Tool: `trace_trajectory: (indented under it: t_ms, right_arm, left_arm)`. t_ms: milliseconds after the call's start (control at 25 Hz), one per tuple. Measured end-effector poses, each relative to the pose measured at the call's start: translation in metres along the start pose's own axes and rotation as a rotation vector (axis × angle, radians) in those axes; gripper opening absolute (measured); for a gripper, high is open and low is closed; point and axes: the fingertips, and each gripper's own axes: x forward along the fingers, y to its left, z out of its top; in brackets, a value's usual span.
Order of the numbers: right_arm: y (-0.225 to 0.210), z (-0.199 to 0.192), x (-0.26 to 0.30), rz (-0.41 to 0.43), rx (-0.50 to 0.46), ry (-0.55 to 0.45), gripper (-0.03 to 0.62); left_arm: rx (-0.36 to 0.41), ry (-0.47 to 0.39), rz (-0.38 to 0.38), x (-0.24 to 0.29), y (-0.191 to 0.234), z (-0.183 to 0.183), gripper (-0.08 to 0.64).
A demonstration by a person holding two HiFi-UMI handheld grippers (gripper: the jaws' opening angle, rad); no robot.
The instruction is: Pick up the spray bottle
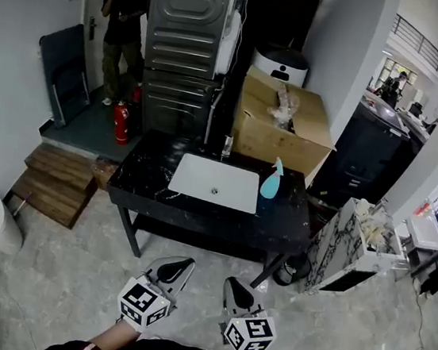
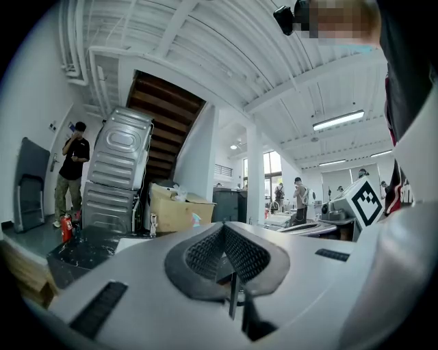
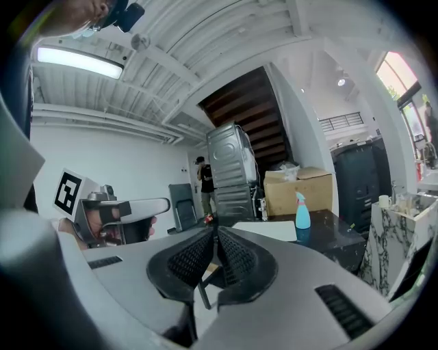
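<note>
The spray bottle [image 1: 271,180] is light blue and stands upright on the black marble table [image 1: 285,219], just right of the white sink basin [image 1: 216,182]. The same bottle is small in the left gripper view [image 2: 196,219] and clearer in the right gripper view [image 3: 302,212]. Both grippers are held low in front of the table and well short of the bottle. My left gripper [image 1: 184,264] [image 2: 223,226] has its pads together with nothing between them. My right gripper [image 1: 234,283] [image 3: 215,232] is likewise shut and empty, and the bottle lies to the right of its jaw line.
An open cardboard box [image 1: 281,130] sits behind the table, beside a tall grey metal appliance [image 1: 187,38]. A person [image 1: 122,29] stands at the back left near a red fire extinguisher [image 1: 121,123]. Wooden steps [image 1: 58,181] lie left of the table, a marble-patterned cabinet [image 1: 354,244] to its right.
</note>
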Motion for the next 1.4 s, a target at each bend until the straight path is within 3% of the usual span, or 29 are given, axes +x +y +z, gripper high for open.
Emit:
trace_trajectory:
  t_ms: [600, 880, 1160, 1400]
  right_arm:
    - [-0.029, 0.0, -0.024, 0.052, -0.001, -0.047, 0.037]
    - [-0.05, -0.017, -0.01, 0.042, 0.032, -0.025, 0.037]
    - [-0.091, -0.008, 0.046, 0.002, 0.019, -0.027, 0.037]
    - [-0.124, 0.024, 0.137, -0.032, 0.007, -0.056, 0.038]
  left_arm:
    - [0.017, -0.011, 0.054, 0.02, -0.027, 0.0, 0.015]
    - [-0.007, 0.016, 0.052, 0.04, -0.02, -0.021, 0.015]
    - [-0.058, -0.001, 0.033, 0.106, 0.045, -0.033, 0.015]
    - [-0.065, -0.031, -0.019, 0.175, 0.122, -0.019, 0.015]
